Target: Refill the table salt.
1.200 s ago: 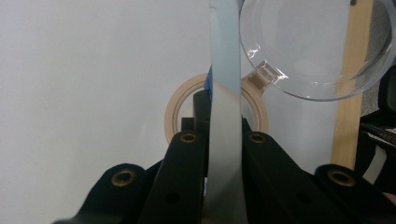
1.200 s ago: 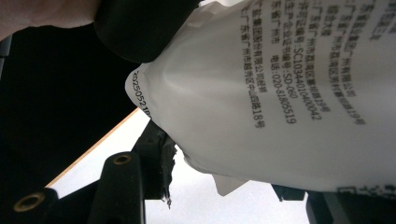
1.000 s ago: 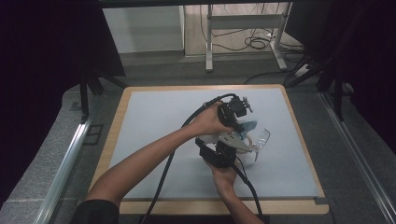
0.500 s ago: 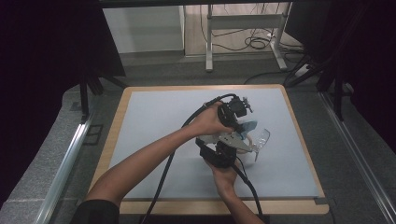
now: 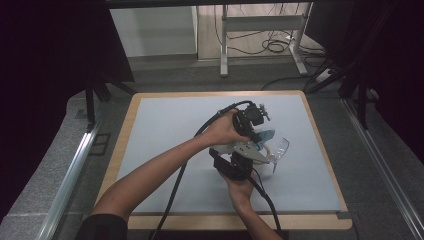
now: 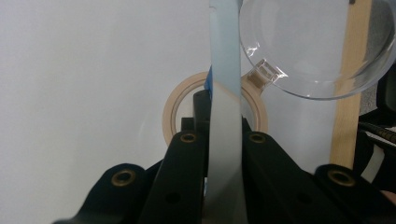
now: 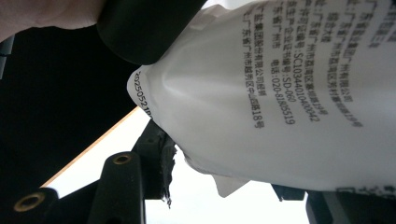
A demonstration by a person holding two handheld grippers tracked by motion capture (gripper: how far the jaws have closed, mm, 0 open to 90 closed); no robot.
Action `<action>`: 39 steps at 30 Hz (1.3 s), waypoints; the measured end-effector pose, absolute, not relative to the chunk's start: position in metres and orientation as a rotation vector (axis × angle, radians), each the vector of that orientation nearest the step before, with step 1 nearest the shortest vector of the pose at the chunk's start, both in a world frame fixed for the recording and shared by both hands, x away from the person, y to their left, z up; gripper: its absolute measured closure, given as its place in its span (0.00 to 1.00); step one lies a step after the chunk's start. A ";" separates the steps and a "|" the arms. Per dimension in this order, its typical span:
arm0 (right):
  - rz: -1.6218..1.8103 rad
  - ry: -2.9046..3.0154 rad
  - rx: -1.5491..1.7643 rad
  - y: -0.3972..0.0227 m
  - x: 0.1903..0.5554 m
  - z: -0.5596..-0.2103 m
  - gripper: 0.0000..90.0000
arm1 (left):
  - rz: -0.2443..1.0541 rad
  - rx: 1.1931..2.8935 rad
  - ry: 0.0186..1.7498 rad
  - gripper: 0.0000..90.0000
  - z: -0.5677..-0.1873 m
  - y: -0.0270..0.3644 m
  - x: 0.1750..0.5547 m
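A white and pale blue packet (image 5: 265, 135) with printed text (image 7: 299, 93) hangs over the middle of the mat, held by both grippers. My left gripper (image 5: 258, 135) reaches down onto it from the far side. In the left gripper view the left gripper (image 6: 223, 119) is shut on the packet's thin edge (image 6: 225, 70), seen end-on. My right gripper (image 5: 256, 152) comes from the near side, and in the right gripper view the right gripper (image 7: 224, 177) is closed on the packet's lower corner. A clear stemmed glass (image 5: 280, 148) sits just right of the packet; its bowl (image 6: 317, 46) is close to the strip.
A beige tape roll (image 6: 173, 109) lies on the pale mat (image 5: 165, 130) beyond the left jaws. The table's wooden rim (image 5: 320, 142) runs along the right. Black cables (image 5: 175, 185) trail from both grippers toward the near edge. Dark curtains and a desk frame stand behind.
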State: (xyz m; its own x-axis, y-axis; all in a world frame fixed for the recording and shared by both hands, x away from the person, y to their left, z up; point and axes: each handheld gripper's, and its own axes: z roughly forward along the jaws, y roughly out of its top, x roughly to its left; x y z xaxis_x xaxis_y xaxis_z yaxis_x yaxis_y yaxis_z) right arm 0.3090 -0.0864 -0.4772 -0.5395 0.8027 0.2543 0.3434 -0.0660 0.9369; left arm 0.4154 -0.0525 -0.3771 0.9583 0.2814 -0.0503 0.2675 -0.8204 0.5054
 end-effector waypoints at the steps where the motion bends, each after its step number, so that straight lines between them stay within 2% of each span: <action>1: 1.636 1.834 1.226 -0.086 0.309 -0.477 0.55 | 0.035 2.582 0.389 1.00 -0.377 -0.053 0.415; 39: 1.636 1.833 1.231 -0.088 0.307 -0.478 0.55 | 0.021 2.600 0.390 1.00 -0.382 -0.056 0.417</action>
State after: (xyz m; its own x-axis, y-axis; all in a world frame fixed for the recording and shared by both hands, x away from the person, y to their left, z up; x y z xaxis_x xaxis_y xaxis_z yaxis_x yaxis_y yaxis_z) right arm 0.3071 -0.0880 -0.4781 -0.5375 0.8030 0.2575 0.3465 -0.0680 0.9356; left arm 0.4175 -0.0558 -0.3820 0.9587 0.2783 -0.0582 0.2706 -0.8302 0.4874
